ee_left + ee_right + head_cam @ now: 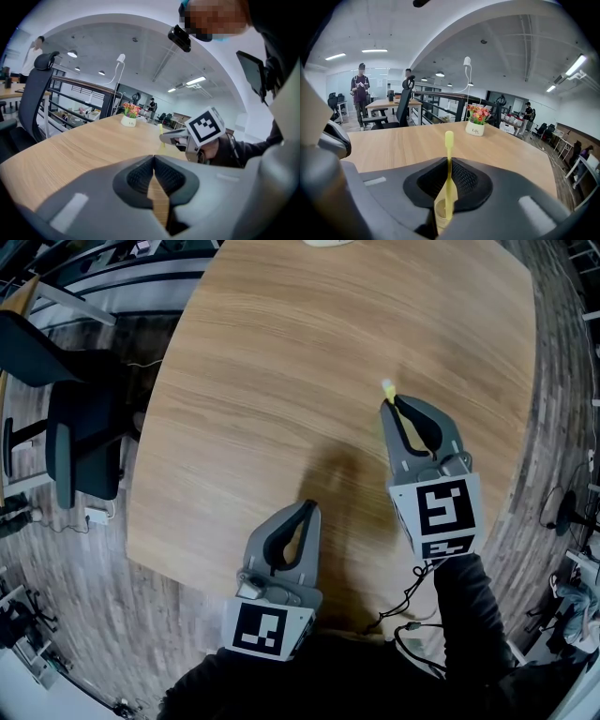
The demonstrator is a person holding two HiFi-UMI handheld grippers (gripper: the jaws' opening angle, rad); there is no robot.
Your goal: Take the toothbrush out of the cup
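The right gripper (449, 161) had its jaws drawn narrow, pinching the yellow toothbrush (449, 154) by its handle. In the right gripper view the brush stood upright between the pads, its head pointing to 12 o'clock above the jaw tips. Its lower end dropped into the cup (437, 214), whose rim showed low between the jaws at 6 o'clock. So the toothbrush was still in the cup. From the head view only the brush's tip showed, poking out at 12 o'clock from the gripper's tips.

The left gripper (309, 507) lay at 7 o'clock from the right one. Its jaws were pressed together with nothing between them, and only bare wood showed behind the tips in the left gripper view.

Both grippers hung over the near edge of the wooden table (281, 352). A white pot of flowers (476, 127) stood on the far side at 1 o'clock from the brush. An office chair (84, 437) sat beside the table at 9 o'clock.
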